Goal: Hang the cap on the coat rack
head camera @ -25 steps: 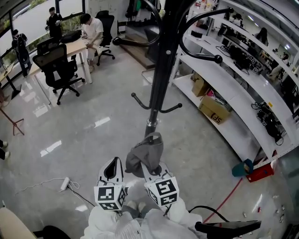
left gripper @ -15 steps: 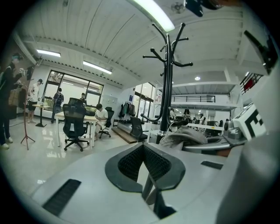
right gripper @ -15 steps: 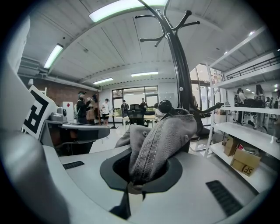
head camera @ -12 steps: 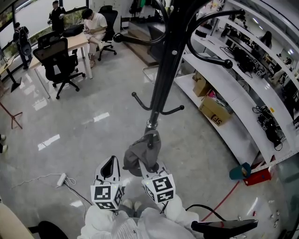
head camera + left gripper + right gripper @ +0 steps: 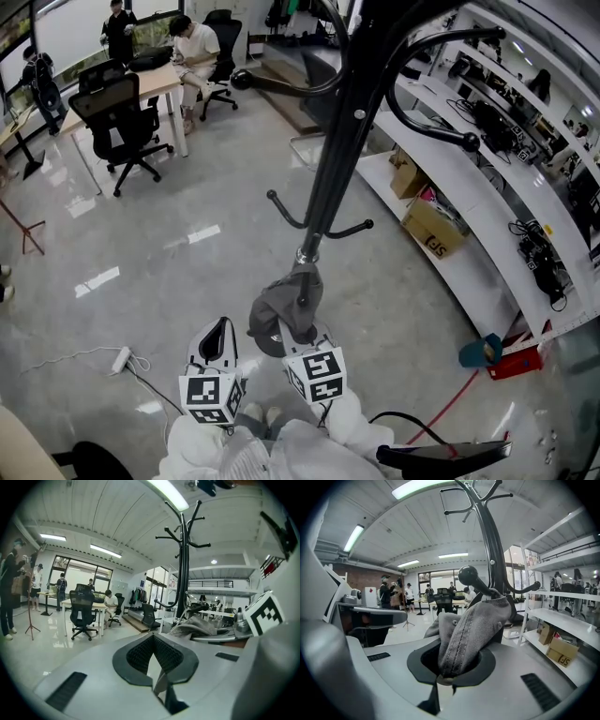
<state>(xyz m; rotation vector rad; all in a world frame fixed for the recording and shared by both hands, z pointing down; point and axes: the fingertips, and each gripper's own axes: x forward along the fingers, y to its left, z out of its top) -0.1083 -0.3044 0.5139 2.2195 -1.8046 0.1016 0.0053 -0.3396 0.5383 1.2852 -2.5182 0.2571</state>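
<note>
A grey denim cap (image 5: pixel 284 310) hangs bunched from my right gripper (image 5: pixel 296 339), which is shut on its fabric just in front of the black coat rack (image 5: pixel 339 141). In the right gripper view the cap (image 5: pixel 474 625) fills the jaws of the right gripper (image 5: pixel 449 666). A ball-tipped hook (image 5: pixel 468 575) is directly behind it, and the rack pole (image 5: pixel 492 541) rises beyond. My left gripper (image 5: pixel 221 334) sits beside it on the left, shut on nothing. In the left gripper view the left gripper (image 5: pixel 153 649) is shut, the cap (image 5: pixel 197 629) lies to the right, and the rack (image 5: pixel 182 559) stands ahead.
Two low hooks (image 5: pixel 281 208) stick out of the pole, and long ball-ended arms (image 5: pixel 467 142) curve out higher up. White shelving (image 5: pixel 487 197) with cardboard boxes (image 5: pixel 429 227) runs along the right. Office chairs (image 5: pixel 117 117), a desk and people are at the back left. A power strip (image 5: pixel 120 360) lies on the floor.
My right gripper has shifted a little with the cap still in it. The head view has moved, so the rack's upper arms sit further right. The left gripper has stayed put.
</note>
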